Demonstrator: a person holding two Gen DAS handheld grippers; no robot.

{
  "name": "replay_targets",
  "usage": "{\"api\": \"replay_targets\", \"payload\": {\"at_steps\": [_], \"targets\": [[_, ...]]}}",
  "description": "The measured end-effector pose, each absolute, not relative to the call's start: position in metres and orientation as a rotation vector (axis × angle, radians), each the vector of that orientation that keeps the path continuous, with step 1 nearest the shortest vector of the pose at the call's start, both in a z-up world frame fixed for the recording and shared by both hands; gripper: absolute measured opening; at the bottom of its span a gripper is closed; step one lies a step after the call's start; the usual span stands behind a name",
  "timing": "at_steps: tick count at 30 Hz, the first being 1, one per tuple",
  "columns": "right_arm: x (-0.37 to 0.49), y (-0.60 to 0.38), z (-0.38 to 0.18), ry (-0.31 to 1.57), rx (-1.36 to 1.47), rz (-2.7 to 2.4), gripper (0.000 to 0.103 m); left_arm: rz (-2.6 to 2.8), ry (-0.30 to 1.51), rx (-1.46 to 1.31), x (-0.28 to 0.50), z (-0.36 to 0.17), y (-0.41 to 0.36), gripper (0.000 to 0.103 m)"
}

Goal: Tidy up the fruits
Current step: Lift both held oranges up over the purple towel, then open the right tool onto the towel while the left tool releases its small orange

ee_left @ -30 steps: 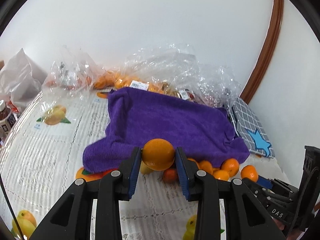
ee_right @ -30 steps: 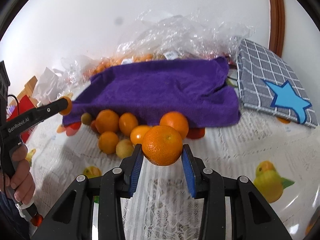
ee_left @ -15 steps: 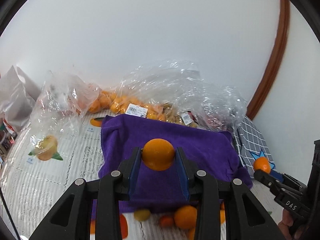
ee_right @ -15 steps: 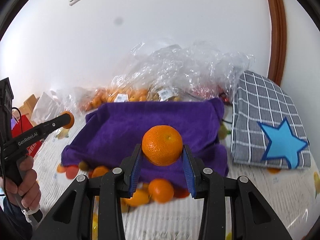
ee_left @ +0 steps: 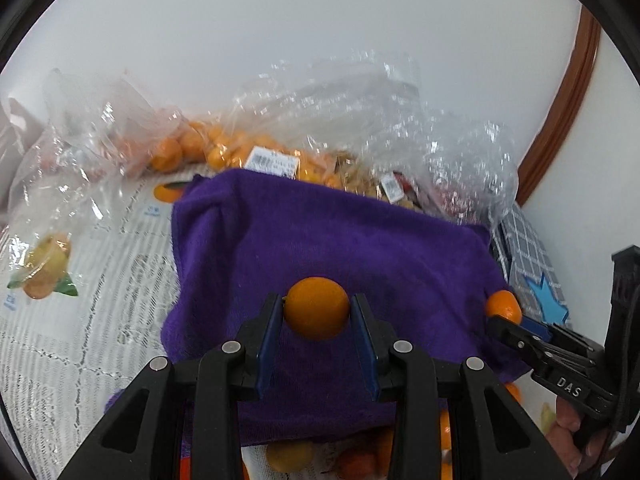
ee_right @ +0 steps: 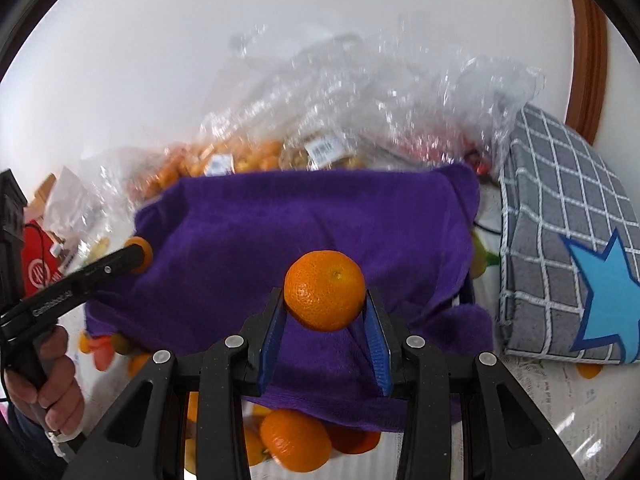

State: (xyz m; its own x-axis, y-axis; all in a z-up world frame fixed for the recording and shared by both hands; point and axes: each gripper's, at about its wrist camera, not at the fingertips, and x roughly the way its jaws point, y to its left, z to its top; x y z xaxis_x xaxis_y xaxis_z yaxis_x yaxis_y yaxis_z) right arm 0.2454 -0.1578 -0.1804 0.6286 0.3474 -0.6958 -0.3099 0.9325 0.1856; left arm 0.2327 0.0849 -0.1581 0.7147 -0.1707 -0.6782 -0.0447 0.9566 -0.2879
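Left wrist view: both grippers carry fruit above the purple towel.
Left gripper clamps a smooth orange; right gripper clamps a dimpled orange. Loose oranges lie at the towel's near edge.

A table under a white lace cloth printed with fruit carried a purple towel near its middle. Clear plastic bags of oranges lay along the far edge, a grey checked cushion at the right edge, loose oranges beside the towel's near edge.
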Motion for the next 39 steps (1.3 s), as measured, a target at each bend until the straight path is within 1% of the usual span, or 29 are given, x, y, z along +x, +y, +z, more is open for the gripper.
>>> {"api": "replay_targets", "payload": {"at_steps": [5,16,17,19,21,22,24,26,27,31,39], "targets": [[0.251,-0.150,-0.193,0.861,0.026,0.383,0.039,-0.086,0.809,-0.260,0.235,-0.163,0.078,0.033],[0.252,-0.144,-0.202,0.891,-0.008,0.376,0.040,-0.103,0.838,-0.219,0.237,-0.169,0.070,0.033],[0.251,-0.145,-0.202,0.890,-0.006,0.383,0.042,-0.105,0.841,-0.215,0.237,-0.169,0.070,0.033],[0.251,-0.145,-0.202,0.894,0.003,0.404,0.050,-0.106,0.841,-0.209,0.236,-0.169,0.069,0.034],[0.249,-0.145,-0.199,0.883,-0.004,0.400,0.055,-0.110,0.838,-0.205,0.236,-0.169,0.068,0.036],[0.246,-0.146,-0.198,0.871,-0.012,0.394,0.059,-0.115,0.835,-0.202,0.235,-0.169,0.067,0.038],[0.242,-0.148,-0.194,0.854,-0.020,0.395,0.063,-0.126,0.827,-0.195,0.234,-0.168,0.066,0.043],[0.238,-0.153,-0.189,0.830,-0.012,0.390,0.064,-0.124,0.817,-0.187,0.232,-0.167,0.064,0.050],[0.237,-0.155,-0.186,0.821,-0.005,0.383,0.064,-0.122,0.808,-0.186,0.230,-0.166,0.064,0.050],[0.229,-0.169,-0.175,0.757,0.035,0.348,0.064,-0.111,0.755,-0.225,0.220,-0.159,0.074,0.051],[0.216,-0.185,-0.167,0.701,0.066,0.280,0.064,-0.055,0.673,-0.263,0.191,-0.145,0.091,0.051]]}}
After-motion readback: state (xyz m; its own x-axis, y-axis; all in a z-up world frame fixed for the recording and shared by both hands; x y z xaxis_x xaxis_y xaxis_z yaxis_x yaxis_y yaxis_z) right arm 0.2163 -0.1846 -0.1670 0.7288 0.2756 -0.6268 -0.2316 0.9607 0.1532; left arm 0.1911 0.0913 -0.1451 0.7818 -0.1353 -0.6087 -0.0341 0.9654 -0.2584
